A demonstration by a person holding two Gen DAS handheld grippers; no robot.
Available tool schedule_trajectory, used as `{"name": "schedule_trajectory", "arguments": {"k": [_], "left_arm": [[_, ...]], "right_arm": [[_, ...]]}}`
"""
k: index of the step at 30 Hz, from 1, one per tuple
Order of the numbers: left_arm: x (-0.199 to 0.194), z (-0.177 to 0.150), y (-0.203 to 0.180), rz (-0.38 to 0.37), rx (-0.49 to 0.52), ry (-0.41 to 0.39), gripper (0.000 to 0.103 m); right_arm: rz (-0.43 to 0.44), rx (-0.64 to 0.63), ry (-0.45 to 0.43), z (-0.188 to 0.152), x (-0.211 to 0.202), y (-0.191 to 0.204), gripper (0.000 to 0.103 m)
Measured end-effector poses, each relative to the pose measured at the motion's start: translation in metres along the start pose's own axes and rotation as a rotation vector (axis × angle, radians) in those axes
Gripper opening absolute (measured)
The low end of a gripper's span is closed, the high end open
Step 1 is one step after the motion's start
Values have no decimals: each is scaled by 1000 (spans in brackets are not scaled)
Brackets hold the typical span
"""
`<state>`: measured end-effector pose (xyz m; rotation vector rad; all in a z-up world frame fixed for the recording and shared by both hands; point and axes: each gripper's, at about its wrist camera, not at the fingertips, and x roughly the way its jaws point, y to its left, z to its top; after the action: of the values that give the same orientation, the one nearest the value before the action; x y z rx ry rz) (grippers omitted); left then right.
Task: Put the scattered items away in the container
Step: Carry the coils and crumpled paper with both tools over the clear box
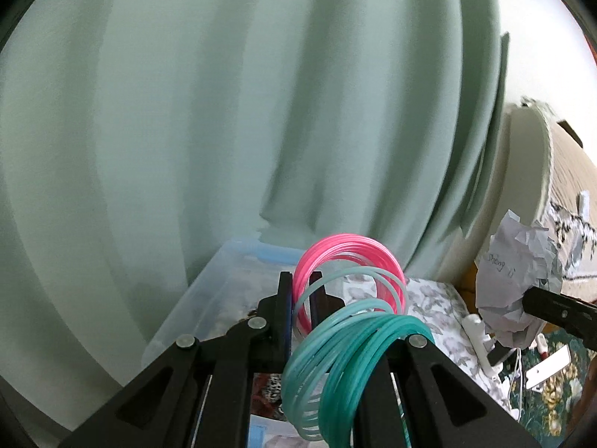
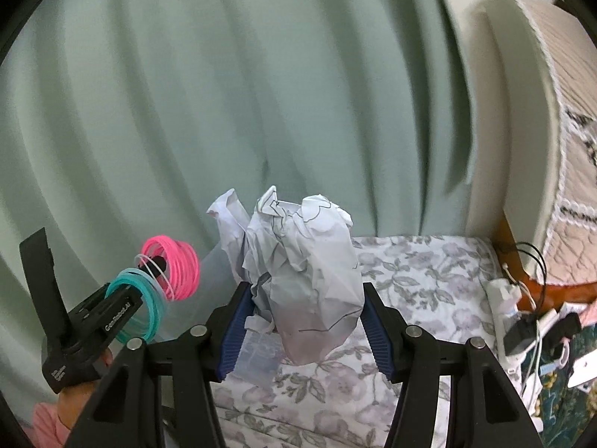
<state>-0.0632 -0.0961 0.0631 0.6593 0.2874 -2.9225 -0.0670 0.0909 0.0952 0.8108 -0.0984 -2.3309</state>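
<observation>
Crumpled paper (image 2: 309,280) is pinched in the right claw (image 2: 308,317) and a pink-and-teal coil toy (image 1: 347,321) in the left claw (image 1: 300,302), both held aloft near the clear container (image 1: 209,298), seemingly for dropping in.

the left black hand-held gripper (image 1: 304,298) is raised, its two fingers drawn close together and pinched on a pink and teal plastic coil spring (image 1: 347,321), whose loops spill over the right finger and linkage. seen from the right wrist, this hand-held gripper points up and to the right, with a bit of the person's hand (image 2: 80,392) and a pink sleeve (image 2: 46,422) below its body. the right black hand-held gripper (image 2: 308,321) is also lifted, its blue-padded fingers (image 2: 233,330) set moderately apart and pressed on both sides of a crumpled white paper ball (image 2: 302,272).
</observation>
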Motion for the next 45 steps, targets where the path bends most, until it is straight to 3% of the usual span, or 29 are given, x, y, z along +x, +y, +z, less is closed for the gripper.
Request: {"name": "schedule_trajectory", "arguments": {"k": [20,38,45], "left_arm": [[17,-2,83,54,-109,7,9],[60,-13,119,57,-132,90,9],[56,-15,124,55,-127,123,9]], "right_arm": [[69,-154,83,21,62,71,61],[99,-206,200,17,119,101,61],[101,-202,244,12,139,104,61]]}}
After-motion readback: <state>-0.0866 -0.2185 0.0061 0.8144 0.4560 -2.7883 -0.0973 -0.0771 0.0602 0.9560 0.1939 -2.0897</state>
